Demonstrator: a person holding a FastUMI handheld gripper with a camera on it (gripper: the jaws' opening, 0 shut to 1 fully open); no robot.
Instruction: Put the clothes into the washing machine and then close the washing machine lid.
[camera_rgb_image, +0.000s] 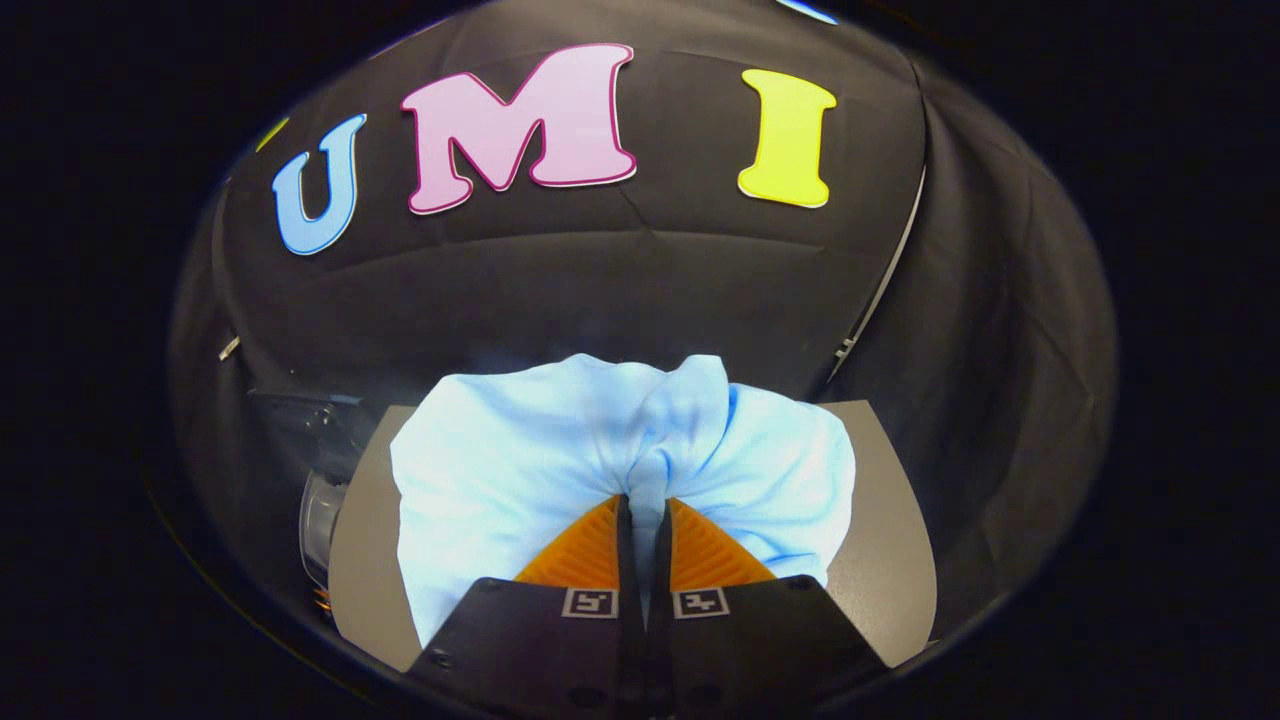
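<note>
The gripper (640, 510) is pinched tight on a fold of the pale blue garment (500, 470) (bunched just ahead of its fingers); next, I'd say, carry it toward the washing machine (325, 510), left of the cloth

Gripper (643, 505): one, two-fingered. Fingers (585, 560) drawn nearly together, a pinched fold of pale blue cloth (520, 450) clamped between them.
</note>
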